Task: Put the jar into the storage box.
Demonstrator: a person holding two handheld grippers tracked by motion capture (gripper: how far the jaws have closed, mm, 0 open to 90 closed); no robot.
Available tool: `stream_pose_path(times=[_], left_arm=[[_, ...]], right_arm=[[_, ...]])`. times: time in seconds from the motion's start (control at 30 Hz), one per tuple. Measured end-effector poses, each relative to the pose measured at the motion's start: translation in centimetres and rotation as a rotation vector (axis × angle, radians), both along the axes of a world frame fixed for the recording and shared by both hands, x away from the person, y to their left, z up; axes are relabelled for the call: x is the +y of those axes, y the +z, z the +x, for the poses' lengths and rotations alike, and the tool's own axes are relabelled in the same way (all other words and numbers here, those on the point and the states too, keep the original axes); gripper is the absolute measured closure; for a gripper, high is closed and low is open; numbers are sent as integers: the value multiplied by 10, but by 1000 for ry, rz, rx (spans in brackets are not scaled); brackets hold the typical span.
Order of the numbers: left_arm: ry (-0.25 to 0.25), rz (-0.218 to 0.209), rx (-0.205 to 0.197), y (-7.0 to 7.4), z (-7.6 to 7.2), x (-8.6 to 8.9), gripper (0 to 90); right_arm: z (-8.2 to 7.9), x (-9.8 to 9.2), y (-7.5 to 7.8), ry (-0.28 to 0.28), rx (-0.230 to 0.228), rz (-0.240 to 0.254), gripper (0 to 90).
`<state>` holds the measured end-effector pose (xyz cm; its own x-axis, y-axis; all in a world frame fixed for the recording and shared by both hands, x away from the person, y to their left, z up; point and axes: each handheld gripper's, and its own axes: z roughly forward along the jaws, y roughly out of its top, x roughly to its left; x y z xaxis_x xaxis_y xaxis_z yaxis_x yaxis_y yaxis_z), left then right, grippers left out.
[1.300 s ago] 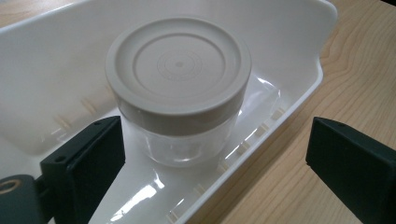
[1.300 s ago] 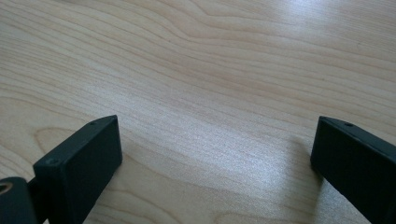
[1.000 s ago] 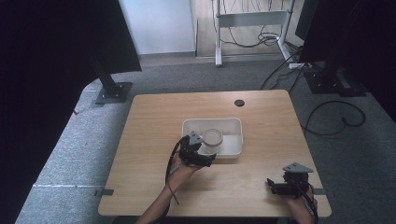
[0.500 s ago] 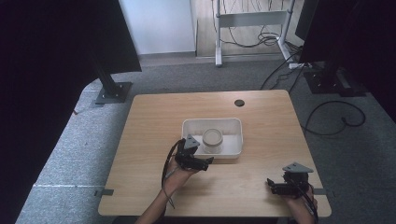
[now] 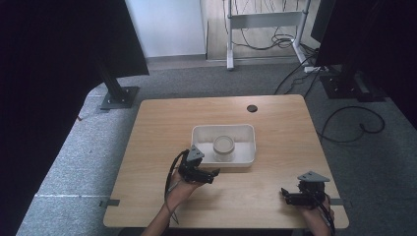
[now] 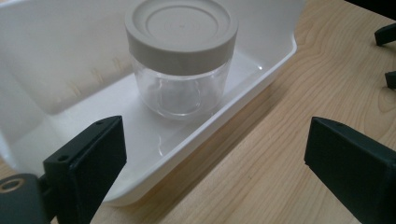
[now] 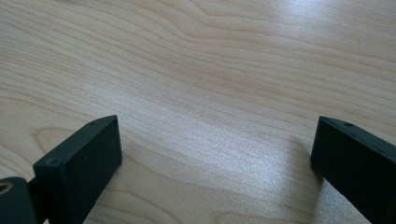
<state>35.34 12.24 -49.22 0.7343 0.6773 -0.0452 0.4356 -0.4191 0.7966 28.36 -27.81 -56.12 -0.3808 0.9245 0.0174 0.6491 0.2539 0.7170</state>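
Note:
A clear jar with a grey screw lid [image 5: 223,146] [image 6: 182,60] stands upright in a white rectangular tray [image 5: 201,132] [image 6: 261,70] at the middle of the wooden table. My left gripper [image 5: 214,174] [image 6: 215,149] is open and holds nothing; it sits just in front of the tray's near wall, jaws pointing along it toward the jar. My right gripper [image 5: 285,195] [image 7: 215,149] is open over bare wood near the table's front right corner, well away from the tray. Its jaw tips also appear at the far edge of the left gripper view [image 6: 386,56].
A small round cable hole [image 5: 252,108] lies in the tabletop behind the tray. Black stand bases [image 5: 118,97] and loose cables [image 5: 354,123] are on the grey carpet around the table. Bare wood [image 5: 162,123] surrounds the tray.
My left gripper has drawn back from the tray's near rim toward the front of the table and slightly left. The right gripper and the jar have stayed put.

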Motion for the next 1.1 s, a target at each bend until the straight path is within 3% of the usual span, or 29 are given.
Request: stream_pose_path(times=[0.53,1.1], left_arm=[[7,-29,4,-8,-15,23,60],[21,-39,20,-29,-30,44,62]], right_arm=[[0,0,0,1,0,0,16],[0,0,0,0,0,0,16]])
